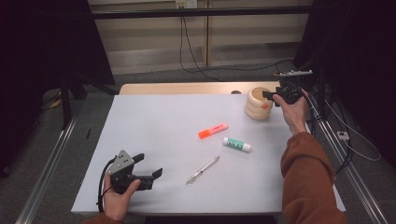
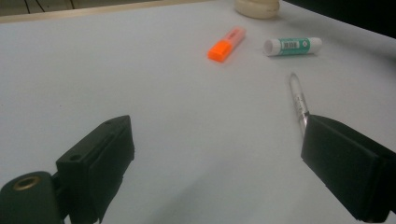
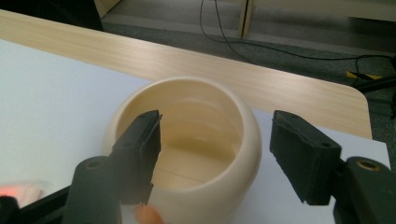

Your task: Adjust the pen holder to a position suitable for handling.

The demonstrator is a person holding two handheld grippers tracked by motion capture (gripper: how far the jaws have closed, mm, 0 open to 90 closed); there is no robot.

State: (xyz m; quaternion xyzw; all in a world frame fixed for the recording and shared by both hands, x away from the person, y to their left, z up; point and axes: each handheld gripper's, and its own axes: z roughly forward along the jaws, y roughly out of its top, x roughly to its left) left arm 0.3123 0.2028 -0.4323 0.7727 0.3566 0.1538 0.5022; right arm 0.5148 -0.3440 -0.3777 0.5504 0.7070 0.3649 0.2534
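at the lower left of the high view the left gripper (image 1: 150, 166) sits in the person's left hand (image 1: 117, 198) low over the white table (image 1: 154, 121), its 2 jaws spread wide with nothing between them. in the left gripper view those jaws frame bare tabletop, and the tip of a silver pen (image 2: 299, 101) runs just behind the right-hand jaw.

toward the middle of the high view lie 3 loose things, apart from one another: the silver pen (image 1: 202, 170) lowest, an orange highlighter (image 1: 213, 130) above it, and a white glue stick with a green label (image 1: 236, 144) to its right. the left gripper view has the highlighter (image 2: 226, 44) and glue stick (image 2: 293, 46) side by side near its top edge.

at the upper right of the high view stands a cream wooden cup (image 1: 258, 103), upright near the table's far edge. the right gripper (image 1: 267, 94), held by the right hand (image 1: 293, 108), meets its rim. in the right gripper view the cup (image 3: 187, 149) is hollow and holds nothing; the right gripper (image 3: 215, 158) is released, jaws parted, 1 inside the cup's mouth and 1 outside its wall, not pinching it.
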